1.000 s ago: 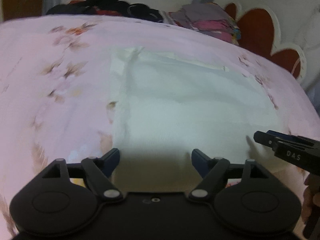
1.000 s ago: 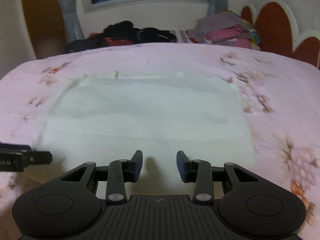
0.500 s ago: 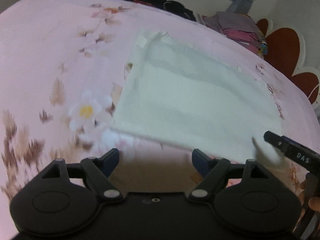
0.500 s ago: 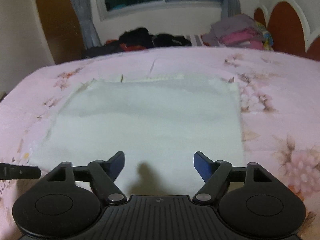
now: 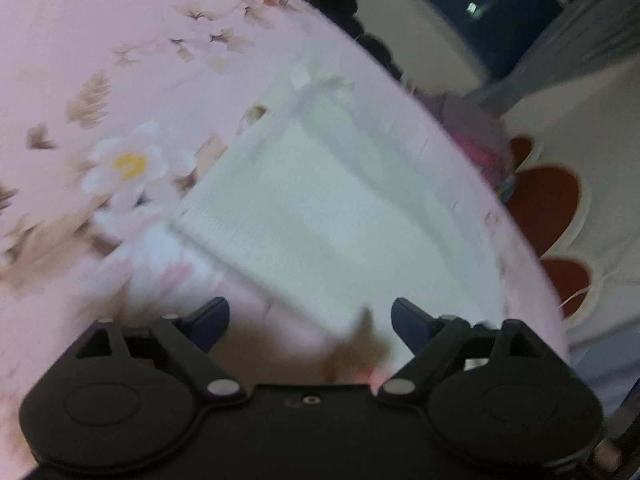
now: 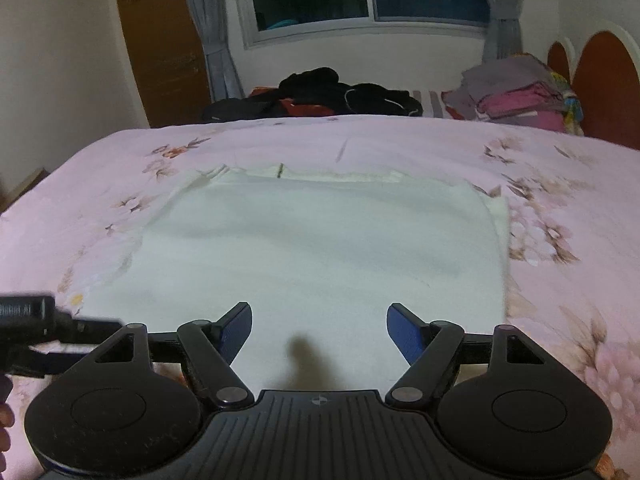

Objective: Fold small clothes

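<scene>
Both of my grippers are wide open and hold nothing. My right gripper (image 6: 319, 326) hangs low over the near edge of the white garment (image 6: 320, 248), and my left gripper (image 5: 310, 320) is just in front of its near left corner, a little off the cloth. In the left wrist view the picture is blurred, so I cannot tell how high this gripper is above the bed (image 6: 560, 168).

The white garment lies flat and spread on the pink flowered bed cover, directly ahead of both grippers. Its far edge shows a thicker band, maybe a collar or hem, but I cannot say which.

I judge the cloth to be light, thin and very soft. It will not keep any shape when lifted and will hang down from the point where I pinch it. It may also drag on the bed cover and wrinkle. For a clean fold I think it is best to take the two near corners, one in each gripper, pinching only the garment and not the cover under it.

Folded clothes (image 6: 516, 96) and a dark pile (image 6: 316, 92) lie far behind.
</scene>
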Available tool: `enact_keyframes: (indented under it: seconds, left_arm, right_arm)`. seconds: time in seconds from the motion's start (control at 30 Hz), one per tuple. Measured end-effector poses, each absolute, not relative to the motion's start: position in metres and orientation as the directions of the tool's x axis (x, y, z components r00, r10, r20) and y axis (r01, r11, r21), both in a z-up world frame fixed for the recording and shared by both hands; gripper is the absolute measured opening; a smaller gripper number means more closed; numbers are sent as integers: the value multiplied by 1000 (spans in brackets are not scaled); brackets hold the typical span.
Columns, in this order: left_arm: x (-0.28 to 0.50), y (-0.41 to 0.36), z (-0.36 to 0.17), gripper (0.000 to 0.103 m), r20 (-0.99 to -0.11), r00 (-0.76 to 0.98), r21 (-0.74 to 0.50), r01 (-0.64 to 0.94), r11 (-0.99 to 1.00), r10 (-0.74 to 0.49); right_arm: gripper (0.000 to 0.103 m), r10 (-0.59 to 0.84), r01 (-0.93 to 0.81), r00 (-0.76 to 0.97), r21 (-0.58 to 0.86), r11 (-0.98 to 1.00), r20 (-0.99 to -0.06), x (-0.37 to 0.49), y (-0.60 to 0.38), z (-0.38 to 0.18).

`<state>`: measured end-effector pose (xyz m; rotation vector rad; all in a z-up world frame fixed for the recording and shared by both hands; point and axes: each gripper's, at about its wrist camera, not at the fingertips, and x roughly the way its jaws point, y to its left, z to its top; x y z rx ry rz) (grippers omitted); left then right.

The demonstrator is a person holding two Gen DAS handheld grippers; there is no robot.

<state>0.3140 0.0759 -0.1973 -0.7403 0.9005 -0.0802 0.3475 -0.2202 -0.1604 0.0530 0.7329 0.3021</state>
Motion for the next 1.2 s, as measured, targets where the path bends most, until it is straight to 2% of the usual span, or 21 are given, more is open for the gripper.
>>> enact_keyframes:
  seconds: [0.07,0.1,0.2,0.27,0.33,0.37,0.4,0.5,0.53,0.73,0.8,0.93,1.03,1.2]
  left_arm:
    - [325,79,-202,88,-642,668,-660,-231,715,-377]
    - [331,81,-205,88,-619,683,-683,-226,694,-387]
    - [345,83,-213,87,-564,723,-721,-196,664,-398]
    - [353,86,-217,83,-538,743,-741,-193,643,-398]
    - [362,90,-221,64,-522,756,-758,-200,620,-395]
    - [367,94,-224,58,-520,760,-766,-212,607,-390]
    - [370,97,-227,49,-517,761,-773,-221,594,-391]
    - [373,107,-232,36,-511,764,-792,-241,560,-394]
    - [374,108,-233,29,-514,764,-791,-246,560,-391]
    - [369,110,-231,10,-540,762,-763,-263,590,-358]
    - [368,108,-228,9,-548,762,-750,-265,606,-345]
    - [366,103,-218,8,-560,767,-715,-255,651,-314]
    - [366,96,-208,7,-567,770,-686,-243,686,-294]
    - [365,82,-185,7,-546,790,-643,-183,744,-277]
  right_arm:
    - [63,283,-252,703,144,957,-652,357,-211,-162]
    - [51,279,-252,700,138,958,-657,364,-205,-163]
    - [49,263,-233,709,135,963,-654,386,-192,-164]
    - [48,266,-233,714,139,963,-647,402,-183,-162]
    - [28,257,-240,720,117,964,-644,418,-172,-161]
    - [26,253,-238,719,113,965,-648,425,-167,-162]
    - [26,247,-234,716,110,966,-653,431,-163,-167]
    - [26,235,-241,659,95,966,-714,440,-153,-192]
    - [26,229,-245,677,80,966,-700,437,-152,-196]
    - [26,230,-235,671,91,968,-705,438,-156,-197]
    - [26,219,-272,677,38,962,-703,435,-149,-201]
    - [26,245,-232,677,115,966,-694,435,-162,-197]
    - [26,219,-302,674,8,953,-705,430,-153,-202]
    - [26,304,-238,671,193,952,-676,427,-183,-188]
